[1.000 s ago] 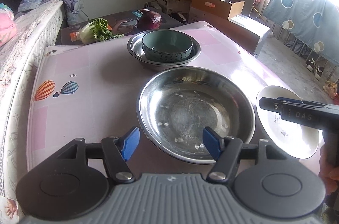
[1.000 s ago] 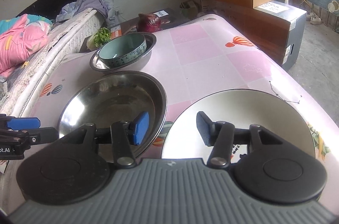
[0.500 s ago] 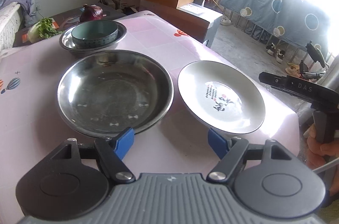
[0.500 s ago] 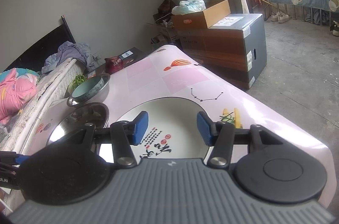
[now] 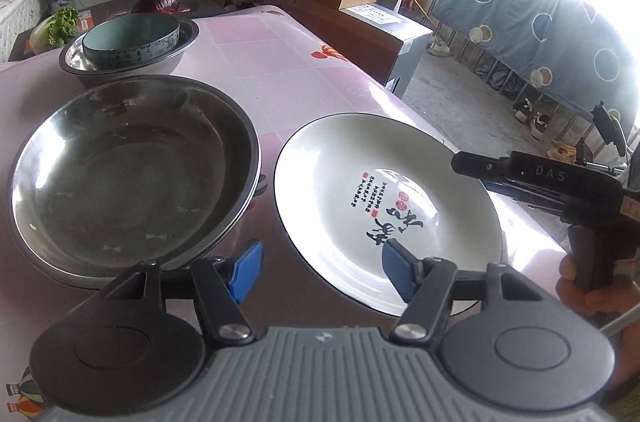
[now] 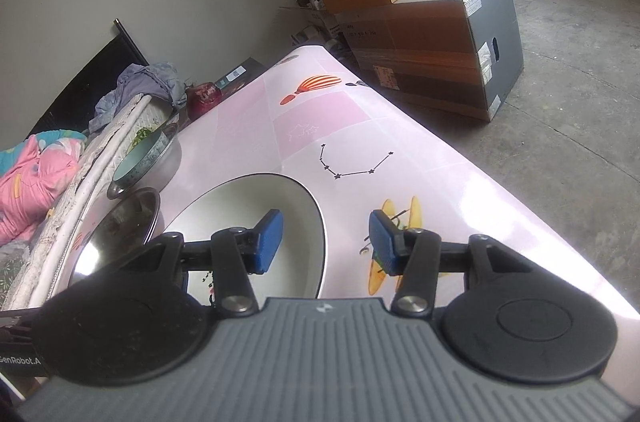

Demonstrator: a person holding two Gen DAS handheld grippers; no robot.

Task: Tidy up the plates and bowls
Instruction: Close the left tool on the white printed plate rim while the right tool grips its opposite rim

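Note:
A white plate with black calligraphy (image 5: 376,206) lies on the pink table beside a large steel bowl (image 5: 128,174). Behind them a teal bowl (image 5: 130,38) sits inside a second steel bowl (image 5: 68,62). My left gripper (image 5: 316,270) is open and empty, straddling the plate's near rim. My right gripper (image 6: 326,240) is open and empty, over the plate's (image 6: 240,210) right edge; in the left wrist view it shows beside the plate (image 5: 520,178). The teal bowl (image 6: 140,158) and the large steel bowl (image 6: 120,226) show at the left.
The pink table (image 5: 288,70) has its edge close to the right of the plate. A red cabbage (image 5: 158,0) and greens (image 5: 60,22) lie behind the table. Cardboard boxes (image 6: 432,34) stand on the floor. A bed (image 6: 36,174) runs along the left.
Both grippers have swung to the right. The left one now frames the white plate's near rim instead of the gap between bowl and plate. The right one has shifted toward the plate's right edge.

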